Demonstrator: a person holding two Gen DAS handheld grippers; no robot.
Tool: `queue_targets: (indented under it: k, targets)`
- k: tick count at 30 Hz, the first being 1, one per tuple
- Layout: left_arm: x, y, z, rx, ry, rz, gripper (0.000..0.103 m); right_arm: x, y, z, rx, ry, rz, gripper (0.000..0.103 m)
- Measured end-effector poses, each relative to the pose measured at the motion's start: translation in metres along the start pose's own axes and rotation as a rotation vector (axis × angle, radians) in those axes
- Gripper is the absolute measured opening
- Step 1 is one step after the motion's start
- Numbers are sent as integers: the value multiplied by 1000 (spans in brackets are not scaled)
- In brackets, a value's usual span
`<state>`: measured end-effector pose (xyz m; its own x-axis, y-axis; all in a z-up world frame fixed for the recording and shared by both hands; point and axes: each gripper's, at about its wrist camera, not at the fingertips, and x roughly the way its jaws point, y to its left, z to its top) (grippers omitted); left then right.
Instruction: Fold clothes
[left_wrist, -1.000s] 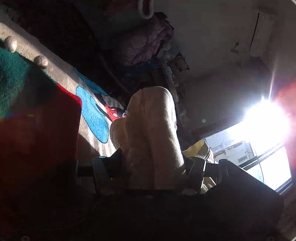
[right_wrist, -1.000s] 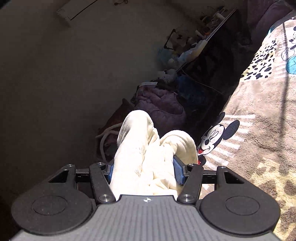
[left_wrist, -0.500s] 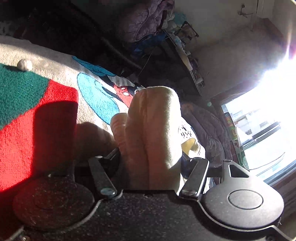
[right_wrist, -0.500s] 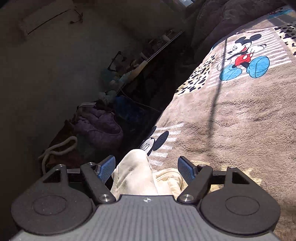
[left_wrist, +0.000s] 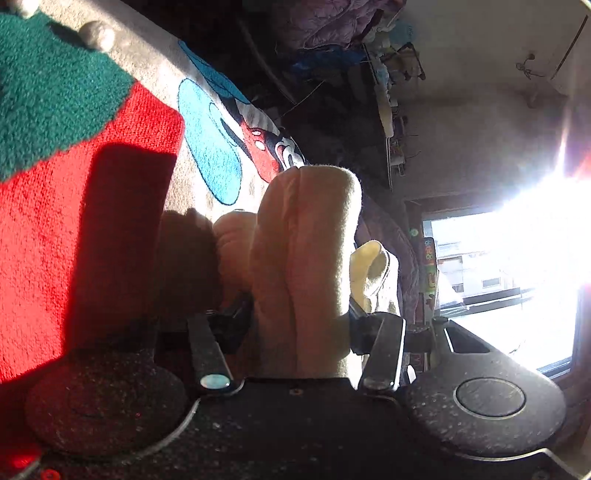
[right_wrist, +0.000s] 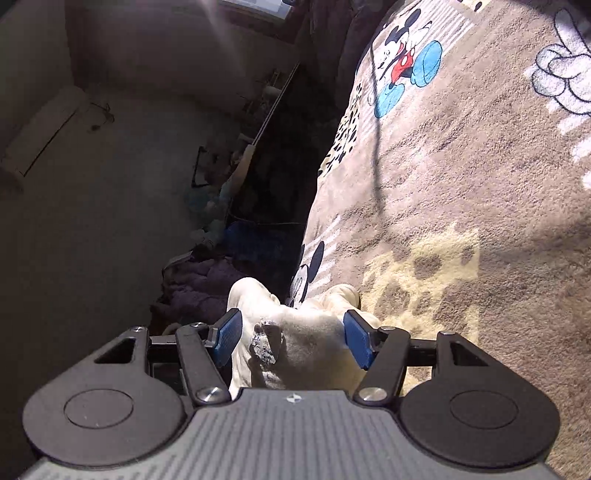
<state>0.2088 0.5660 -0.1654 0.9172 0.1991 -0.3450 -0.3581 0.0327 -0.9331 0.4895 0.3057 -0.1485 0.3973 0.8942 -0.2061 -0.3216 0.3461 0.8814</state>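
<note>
A cream fleece garment bulges up thick between the fingers of my left gripper, which is shut on it; the finger pads are hidden by the cloth. In the right wrist view more cream cloth lies between the blue pads of my right gripper, which stands open with the cloth loose between them. A small silver patch shows on this cloth. Both grippers are over a beige Mickey Mouse blanket.
A red and green knit garment lies on the blanket at the left of the left wrist view. Beyond the blanket's edge are a dark gap, purple bedding and cluttered shelves. A bright window glares at right.
My right gripper has opened and the cream cloth has sunk lower between its pads; its view swung over the blanket. My left gripper keeps its hold and has tilted a little.
</note>
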Motion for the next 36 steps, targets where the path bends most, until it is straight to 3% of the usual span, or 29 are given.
queue_targets:
  k: [2,4,6,9,14,16,19,21,24,25,27,32,35,36]
  targets:
    - [3,-2,0,35,-10,38,50,20,10,5,-104,32,-89,62]
    - [2,-12,0,134,-30,73,54,36,12,7,-163,67,-175,62]
    - [-7,-29,-2,271,-95,101,60,32,13,3,-193,48,-176,62]
    - [-24,-53,-5,464,-199,115,61,19,20,-4,-290,2,-180,64]
    - [-43,-67,-15,668,-267,57,60,-9,43,-22,-586,-91,-195,64]
    - [-42,-71,-22,740,-234,-2,49,-16,56,-34,-730,-95,-165,63]
    - [-25,-77,-36,831,-185,-49,45,-11,76,-50,-936,-50,-107,60]
    - [-6,-66,-34,787,-138,-22,44,2,81,-52,-976,1,-91,59]
    - [27,-40,-23,662,-59,56,45,33,77,-45,-925,104,-130,57]
    - [37,-30,-18,618,-45,82,38,45,72,-42,-894,144,-154,56]
    - [41,-28,-16,600,-41,100,36,64,58,-39,-823,208,-206,56]
    - [37,-37,-19,618,-51,102,37,68,52,-40,-783,217,-200,56]
    - [23,-47,-20,621,-74,60,58,48,63,-31,-744,174,-153,57]
    - [18,-51,-21,622,-82,46,69,40,68,-28,-729,157,-135,58]
